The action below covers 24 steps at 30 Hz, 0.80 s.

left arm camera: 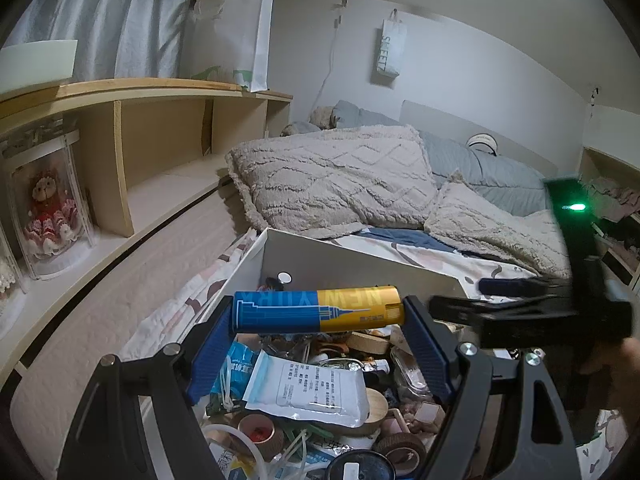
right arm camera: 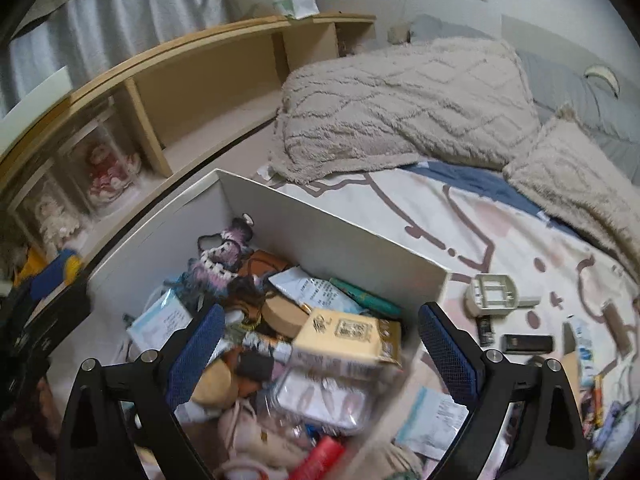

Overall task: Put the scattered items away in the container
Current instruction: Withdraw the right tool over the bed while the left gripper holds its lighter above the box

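Note:
A white box [left arm camera: 340, 256] stands on the bed, full of several mixed items. My left gripper [left arm camera: 318, 312] hovers over it, shut lengthwise on a blue and yellow tube [left arm camera: 316, 310] marked NEW YORK. In the right wrist view the same box [right arm camera: 320, 232] lies below my right gripper [right arm camera: 322, 312], which is open with nothing between its pads. A yellow carton [right arm camera: 348, 334] rests on the pile just under it. The right gripper's black body [left arm camera: 520, 304] shows at the right of the left wrist view. Loose on the sheet to the right lie a white plastic frame [right arm camera: 496, 292], a black device [right arm camera: 528, 343] and a packet [right arm camera: 580, 344].
Two fluffy beige pillows [right arm camera: 400, 100] lie behind the box on the patterned sheet [right arm camera: 460, 216]. A wooden shelf unit [left arm camera: 168, 136] runs along the left, with a doll in a clear case [left arm camera: 48, 208]. More small items crowd the sheet's right edge [right arm camera: 600, 400].

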Motion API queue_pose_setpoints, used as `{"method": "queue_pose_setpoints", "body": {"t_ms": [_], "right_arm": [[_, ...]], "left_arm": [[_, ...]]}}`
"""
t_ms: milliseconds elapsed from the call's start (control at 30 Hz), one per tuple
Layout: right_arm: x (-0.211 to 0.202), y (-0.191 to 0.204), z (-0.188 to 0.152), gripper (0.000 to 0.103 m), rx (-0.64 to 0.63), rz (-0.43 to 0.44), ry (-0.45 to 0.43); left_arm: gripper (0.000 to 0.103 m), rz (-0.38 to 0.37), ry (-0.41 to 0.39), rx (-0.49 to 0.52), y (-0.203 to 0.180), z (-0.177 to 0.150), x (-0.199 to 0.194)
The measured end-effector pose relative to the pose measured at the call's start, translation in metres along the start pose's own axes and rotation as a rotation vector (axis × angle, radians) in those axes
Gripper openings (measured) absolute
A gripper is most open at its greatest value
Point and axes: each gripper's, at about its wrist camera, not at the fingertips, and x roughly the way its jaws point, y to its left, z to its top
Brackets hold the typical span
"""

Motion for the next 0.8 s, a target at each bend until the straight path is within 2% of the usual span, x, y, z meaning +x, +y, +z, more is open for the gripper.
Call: {"method": "queue_pose_setpoints", "body": {"t_ms": [67, 467, 633, 800], "right_arm": [[-0.013, 0.000, -0.003, 0.097, -0.015, 0.002, -0.007], [-0.075, 0.004, -0.012, 0.097, -0.183, 0.012, -0.009], [-0.094, 0.002, -0.022, 0.097, -0.246, 0.014, 0.005], [-0.103, -0.003, -0.037, 0.097, -0.256, 0.053, 0.015]], "left_arm": [[0.082, 0.008, 0.008, 0.011, -0.003, 0.002, 0.002], [0.082, -0.086, 0.114, 0.098, -0.036, 0.029, 0.015], [0.082, -0.122, 0.188, 0.106, -0.052, 0.041, 0.029], [0.082, -0.147, 0.272, 0.084, -0.064, 0.043, 0.048]]}}
